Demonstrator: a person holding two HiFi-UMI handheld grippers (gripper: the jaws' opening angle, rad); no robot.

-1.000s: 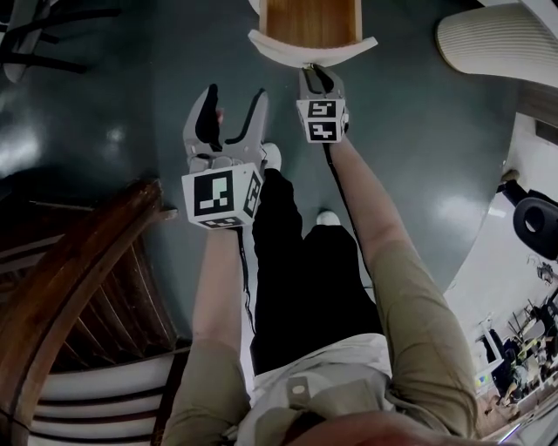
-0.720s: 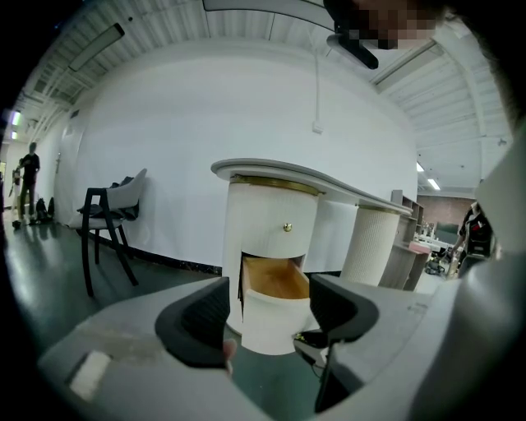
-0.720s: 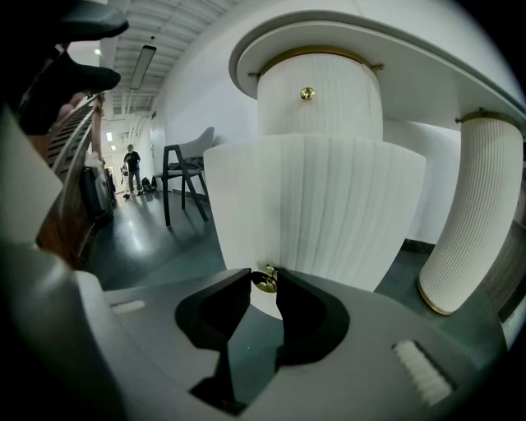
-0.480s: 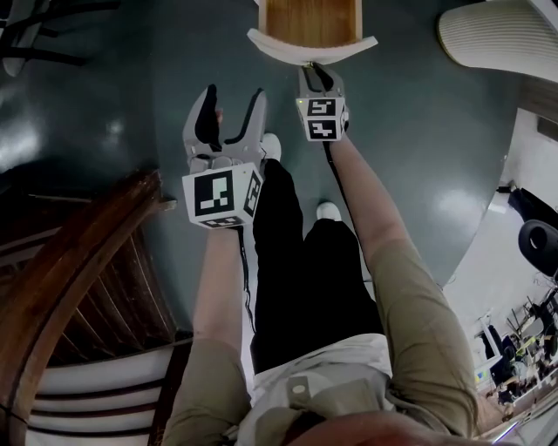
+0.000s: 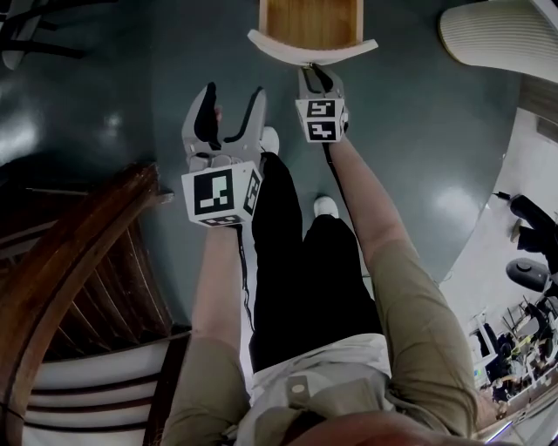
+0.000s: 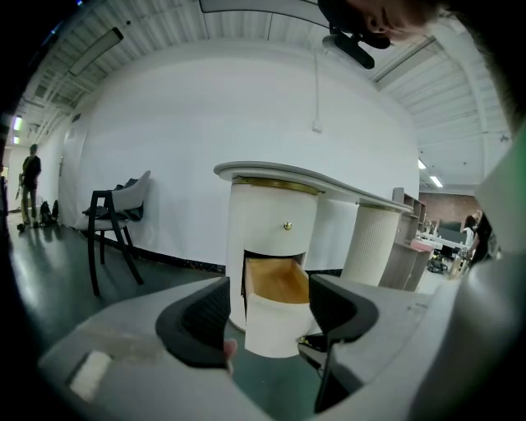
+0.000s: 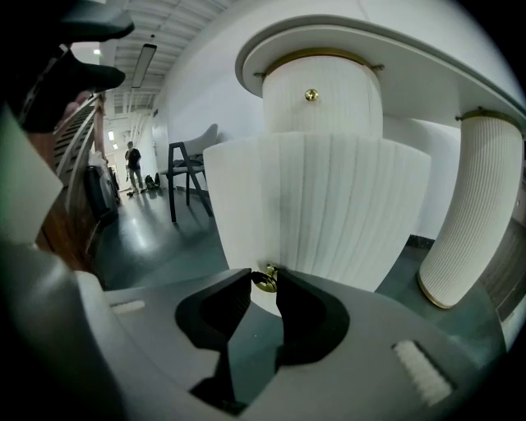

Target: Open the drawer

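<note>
While the right gripper [image 5: 316, 77] sits at the curved white front of the drawer [image 5: 309, 22], I log the grip first. In the right gripper view its two black fingers [image 7: 308, 308] are drawn in on the small brass knob [image 7: 265, 279] low on that front. The knob lies between the tips and looks pinched rather than merely bracketed, though the tips crowd the view and I can't vouch for how firm the hold is.

Drawer position: the lower of two in the round white cabinet [image 6: 271, 218], partly out, with its wooden floor exposed. The drawer above it is shut.

Relation that matters: the drawer's travel line runs straight out of the cabinet toward the person, and the right gripper lies along that same line, on the near side of the drawer front. My judgement is that the pull should go straight back along that axis — any sideways drift could rack the drawer in its opening or slip the knob out of the tips.

Left gripper [image 5: 234, 100]: to the left of the drawer front and farther back from it, jaws wide apart with nothing between them. The right hand is the nearer one — this is its job alone.
</note>
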